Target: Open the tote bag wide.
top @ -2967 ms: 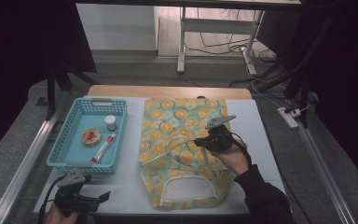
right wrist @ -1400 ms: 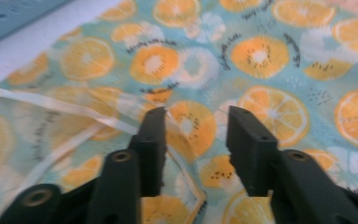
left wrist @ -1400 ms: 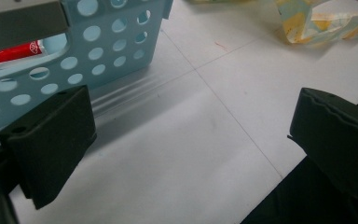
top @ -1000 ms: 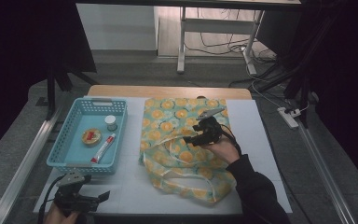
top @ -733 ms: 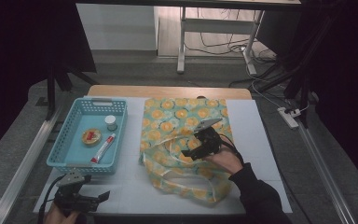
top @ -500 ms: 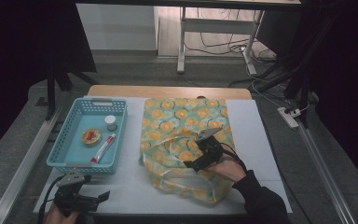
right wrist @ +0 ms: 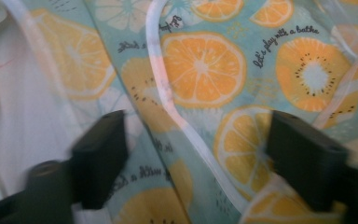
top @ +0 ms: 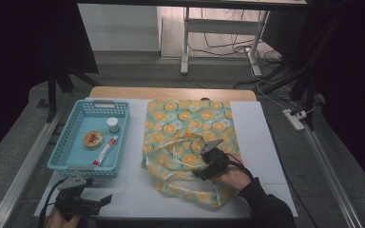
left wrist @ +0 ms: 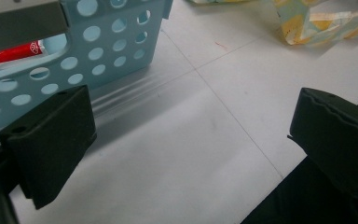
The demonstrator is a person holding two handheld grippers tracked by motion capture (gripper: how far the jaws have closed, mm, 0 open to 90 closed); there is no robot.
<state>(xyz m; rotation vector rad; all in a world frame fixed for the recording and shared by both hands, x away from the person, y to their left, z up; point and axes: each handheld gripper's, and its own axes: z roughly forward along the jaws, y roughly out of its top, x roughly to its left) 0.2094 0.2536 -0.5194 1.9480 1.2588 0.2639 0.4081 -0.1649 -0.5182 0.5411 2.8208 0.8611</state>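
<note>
Right gripper (top: 208, 161) down from the bag's twelve o'clock side onto the fruit-print bag (top: 190, 128) at mid-table, jaws just narrowing yet apart, white handle strap (right wrist: 168, 93) between them unpinched, seemingly readying a grab.

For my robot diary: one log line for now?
right gripper: closing, over fruit-print bag, strap between jaws | left gripper: open, beside blue basket

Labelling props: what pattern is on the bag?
Orange slices on pale teal bag; clearest in the right gripper view.
</note>
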